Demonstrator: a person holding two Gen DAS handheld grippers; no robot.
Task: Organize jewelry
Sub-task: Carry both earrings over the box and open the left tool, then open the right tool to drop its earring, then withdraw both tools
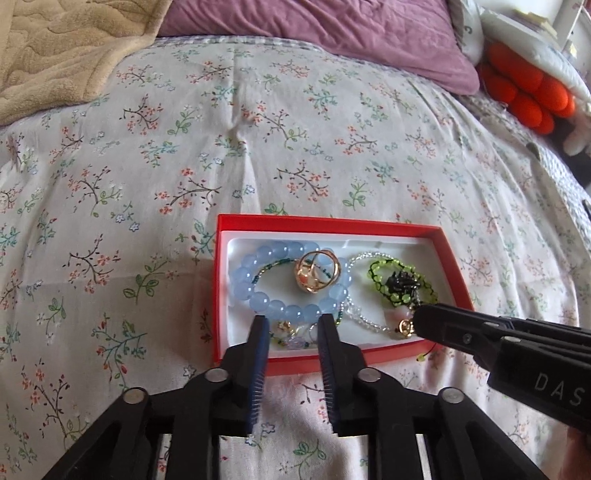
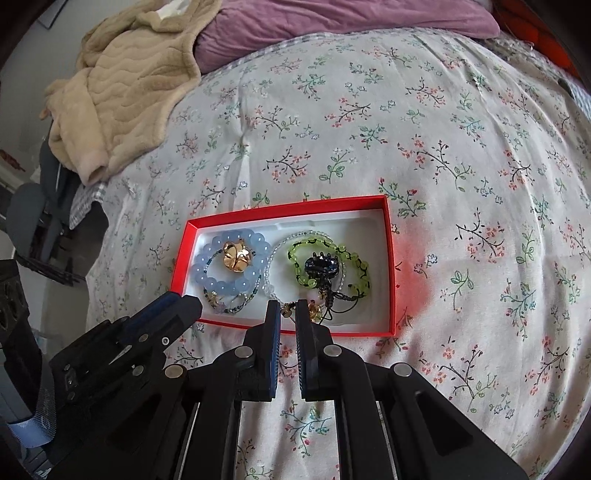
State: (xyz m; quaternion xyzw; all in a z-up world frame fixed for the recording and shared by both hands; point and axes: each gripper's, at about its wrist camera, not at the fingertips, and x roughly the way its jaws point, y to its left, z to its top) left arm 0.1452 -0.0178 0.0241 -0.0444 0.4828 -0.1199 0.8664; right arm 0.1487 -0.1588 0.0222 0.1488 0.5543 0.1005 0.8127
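A red box with a white liner lies on the floral bedspread. Inside lie a blue bead bracelet, a gold ornament, a green bead bracelet, a black claw clip, a clear bead strand and small gold charms. My left gripper is open and empty over the box's near edge, by the blue bracelet. My right gripper is slightly open at the box's near edge, with a small gold charm between its fingertips; no grip shows.
A beige blanket lies at the bed's far left. A purple pillow sits at the head. Orange balls are at the far right. The bed's left edge drops off in the right wrist view.
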